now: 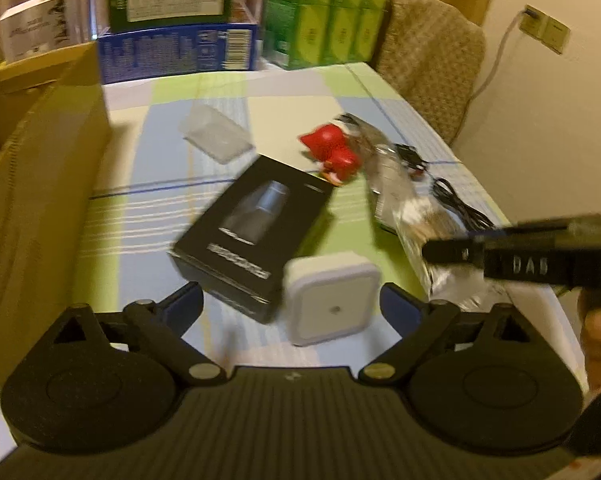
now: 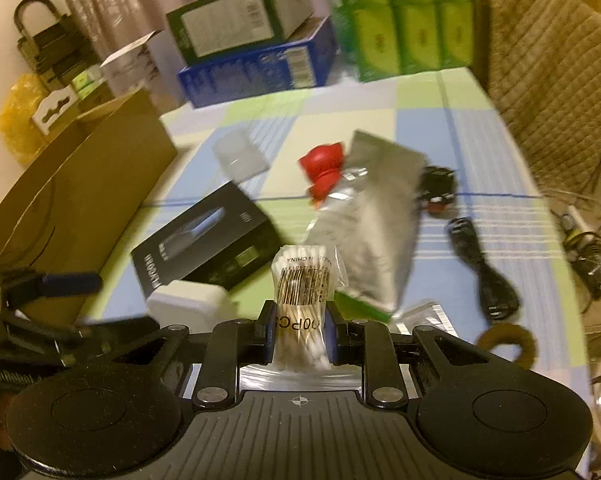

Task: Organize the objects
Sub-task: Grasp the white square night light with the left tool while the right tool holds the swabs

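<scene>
- Left gripper [image 1: 291, 300]: black body, ribbed grey centre plate, two round black discs, blue finger pads [image 1: 396, 308], silver pivot screws.
- Right gripper [image 2: 299, 326]: the same build, with a small crosshair mark on its ribbed plate.

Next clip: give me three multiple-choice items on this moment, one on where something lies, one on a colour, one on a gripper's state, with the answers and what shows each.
1. Where is the white square box?
A. inside the cardboard box
B. on the table, at the black box's near corner
C. on the chair

2. What colour is the toy beside the silver bag?
A. red
B. yellow
C. blue

3. What is the right gripper doing?
A. open and empty
B. shut on a cable
C. shut on a cotton swab pack

Answers: 1 B, it rests on the cloth against the black box. 2 A, it is plainly red in both views. 3 C, its fingers press both sides of the cotton swab pack.
</scene>
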Demonstrator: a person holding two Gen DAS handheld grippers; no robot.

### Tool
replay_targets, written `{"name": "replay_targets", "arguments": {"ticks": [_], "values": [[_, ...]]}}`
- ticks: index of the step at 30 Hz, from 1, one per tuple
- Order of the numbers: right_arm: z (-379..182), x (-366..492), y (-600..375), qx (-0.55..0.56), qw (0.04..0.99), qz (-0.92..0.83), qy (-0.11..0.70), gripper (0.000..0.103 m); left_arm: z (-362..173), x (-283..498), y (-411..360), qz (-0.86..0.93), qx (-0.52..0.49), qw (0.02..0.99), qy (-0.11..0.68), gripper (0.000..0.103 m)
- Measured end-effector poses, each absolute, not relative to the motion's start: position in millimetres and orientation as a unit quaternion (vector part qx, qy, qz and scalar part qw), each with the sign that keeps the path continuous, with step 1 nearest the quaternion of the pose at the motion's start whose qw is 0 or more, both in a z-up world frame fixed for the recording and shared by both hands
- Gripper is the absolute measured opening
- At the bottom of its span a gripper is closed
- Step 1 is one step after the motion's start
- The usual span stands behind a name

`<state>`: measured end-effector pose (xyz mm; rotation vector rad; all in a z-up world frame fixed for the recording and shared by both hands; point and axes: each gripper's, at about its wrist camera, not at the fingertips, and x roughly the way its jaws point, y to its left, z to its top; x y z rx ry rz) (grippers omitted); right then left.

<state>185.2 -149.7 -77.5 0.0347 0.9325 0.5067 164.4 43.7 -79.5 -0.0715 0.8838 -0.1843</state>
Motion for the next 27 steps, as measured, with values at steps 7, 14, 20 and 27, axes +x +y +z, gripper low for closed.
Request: {"name": "replay_targets", "arguments": {"ticks": [7, 14, 20, 27], "values": [[-66, 181, -167, 0.029, 0.874, 0.224, 0.431, 0.021, -97, 155, 14, -0.068, -0.026, 0.904, 0.421, 0.083], [-67, 182, -176, 0.035, 0.877, 0.213, 0.428, 0.021, -113, 157, -7, -0.051, -0.025, 0.906, 0.42, 0.082], [-69, 183, -183, 0.038, 0.879, 0.208, 0.428, 0.021, -118, 167, -17, -0.012, -0.015, 0.91, 0.413, 0.082], [-70, 183, -184, 0.039, 0.878, 0.208, 0.429, 0.021, -117, 171, -18, 0.004, 0.007, 0.911, 0.412, 0.061]]}}
